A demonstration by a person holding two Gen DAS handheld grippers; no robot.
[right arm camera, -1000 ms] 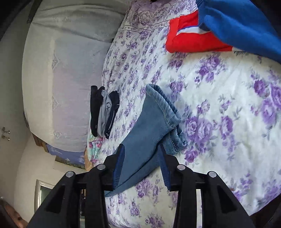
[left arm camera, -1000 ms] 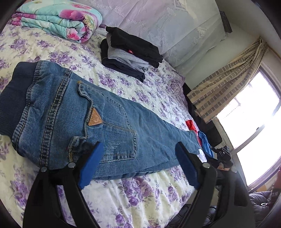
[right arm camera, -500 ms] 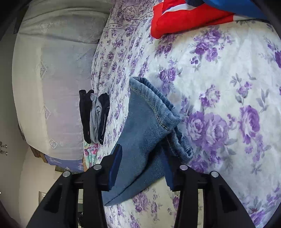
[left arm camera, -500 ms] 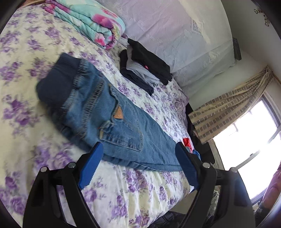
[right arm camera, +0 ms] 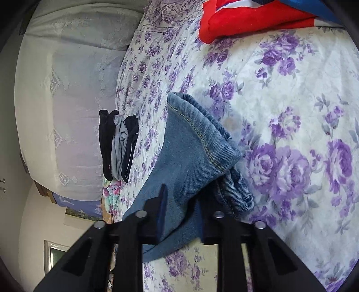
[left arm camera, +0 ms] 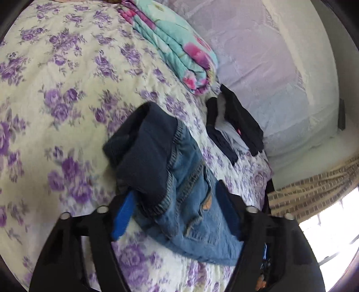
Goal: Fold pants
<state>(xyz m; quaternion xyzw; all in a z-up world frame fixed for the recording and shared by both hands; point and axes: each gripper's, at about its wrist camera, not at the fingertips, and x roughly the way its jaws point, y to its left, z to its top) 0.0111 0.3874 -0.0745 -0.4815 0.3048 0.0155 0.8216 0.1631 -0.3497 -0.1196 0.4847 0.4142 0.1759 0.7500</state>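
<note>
The blue denim pants [left arm camera: 186, 197] are bunching, dark waistband between the closing left hand-held gripper [left arm camera: 175, 215]; the closing right hand-held gripper [right arm camera: 181, 215] is pinching the hem.

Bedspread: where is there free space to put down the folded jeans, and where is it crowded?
Free: the bedspread left of the jeans, below the floral quilt. Crowded: the dark folded clothes by the pillow, and the red garment past the hems.
</note>
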